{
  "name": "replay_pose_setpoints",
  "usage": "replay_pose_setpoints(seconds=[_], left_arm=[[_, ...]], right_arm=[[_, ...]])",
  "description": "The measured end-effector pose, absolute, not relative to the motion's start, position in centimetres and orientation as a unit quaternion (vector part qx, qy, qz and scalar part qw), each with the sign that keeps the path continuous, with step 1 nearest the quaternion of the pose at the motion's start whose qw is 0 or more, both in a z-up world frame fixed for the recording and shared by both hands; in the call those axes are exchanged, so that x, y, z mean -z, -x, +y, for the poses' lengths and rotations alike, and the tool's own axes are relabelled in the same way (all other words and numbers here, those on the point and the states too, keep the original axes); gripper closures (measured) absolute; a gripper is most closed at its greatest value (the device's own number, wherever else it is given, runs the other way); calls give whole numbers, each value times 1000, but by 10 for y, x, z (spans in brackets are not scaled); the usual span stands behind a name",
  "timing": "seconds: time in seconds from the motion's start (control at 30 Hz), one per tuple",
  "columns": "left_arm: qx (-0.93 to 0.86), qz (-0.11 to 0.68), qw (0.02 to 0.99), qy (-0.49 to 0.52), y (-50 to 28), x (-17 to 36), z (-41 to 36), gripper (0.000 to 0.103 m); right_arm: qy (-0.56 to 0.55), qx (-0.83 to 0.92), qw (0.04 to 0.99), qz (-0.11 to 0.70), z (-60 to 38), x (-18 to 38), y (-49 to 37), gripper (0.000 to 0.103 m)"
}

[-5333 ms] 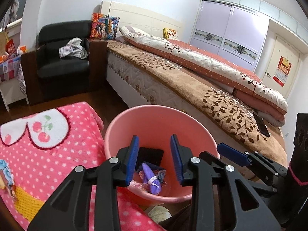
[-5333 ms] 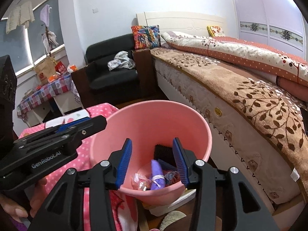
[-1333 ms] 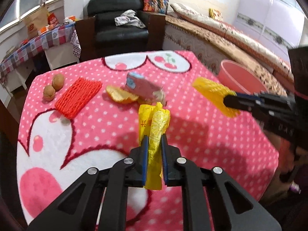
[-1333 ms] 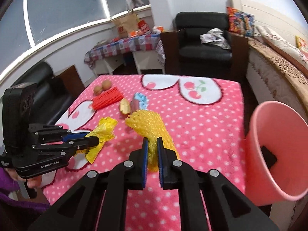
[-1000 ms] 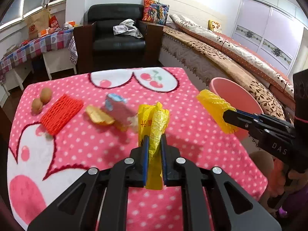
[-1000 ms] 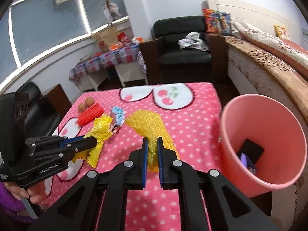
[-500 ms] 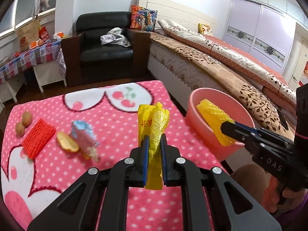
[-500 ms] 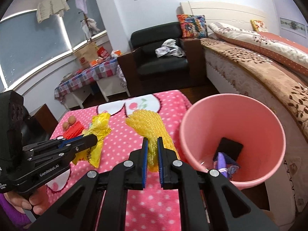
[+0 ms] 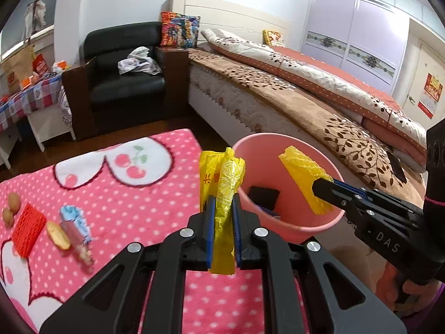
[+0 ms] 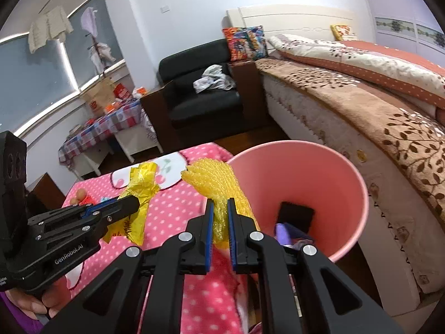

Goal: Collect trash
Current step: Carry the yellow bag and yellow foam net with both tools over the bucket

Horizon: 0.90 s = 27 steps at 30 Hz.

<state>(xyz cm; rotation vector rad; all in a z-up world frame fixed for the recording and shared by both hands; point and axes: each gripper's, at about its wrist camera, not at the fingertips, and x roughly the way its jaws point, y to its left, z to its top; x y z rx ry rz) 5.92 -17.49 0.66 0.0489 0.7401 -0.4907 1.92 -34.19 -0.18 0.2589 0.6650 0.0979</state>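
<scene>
Inside, the round pink plastic bucket point(image 10: 319, 172) holds a flat black object point(image 10: 295, 215) and purple scraps point(image 10: 283, 232), while the right hand-held gripper point(image 10: 220, 217), angled downward, pinches yellow foam netting point(image 10: 217, 183) beside its rim and the left hand-held gripper point(image 9: 223, 214) grips a crumpled yellow plastic wrapper point(image 9: 222, 178).

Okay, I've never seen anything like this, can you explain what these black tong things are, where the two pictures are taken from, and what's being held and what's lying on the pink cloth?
No robot here: a person holds a hand-operated gripper in each hand, and a wide-angle camera on each looks along its jaws, giving the two pictures. The left gripper is shut on a yellow plastic wrapper. The right gripper is shut on a yellow foam net, which the left camera shows over the pink bucket. The bucket already holds some dark and purple trash. On the pink dotted cloth lie a red foam net, two small brown round things, a piece of peel and a blue and pink wrapper.
</scene>
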Motion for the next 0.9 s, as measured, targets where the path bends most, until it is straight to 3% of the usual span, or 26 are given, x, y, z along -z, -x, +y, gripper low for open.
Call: replay_pose_setpoints(seconds=[0.9], left_arm=[[263,380,885,-57,-94,19,-261,92]], right_arm=[[-151,14,927,344,-409,25,-37,94]])
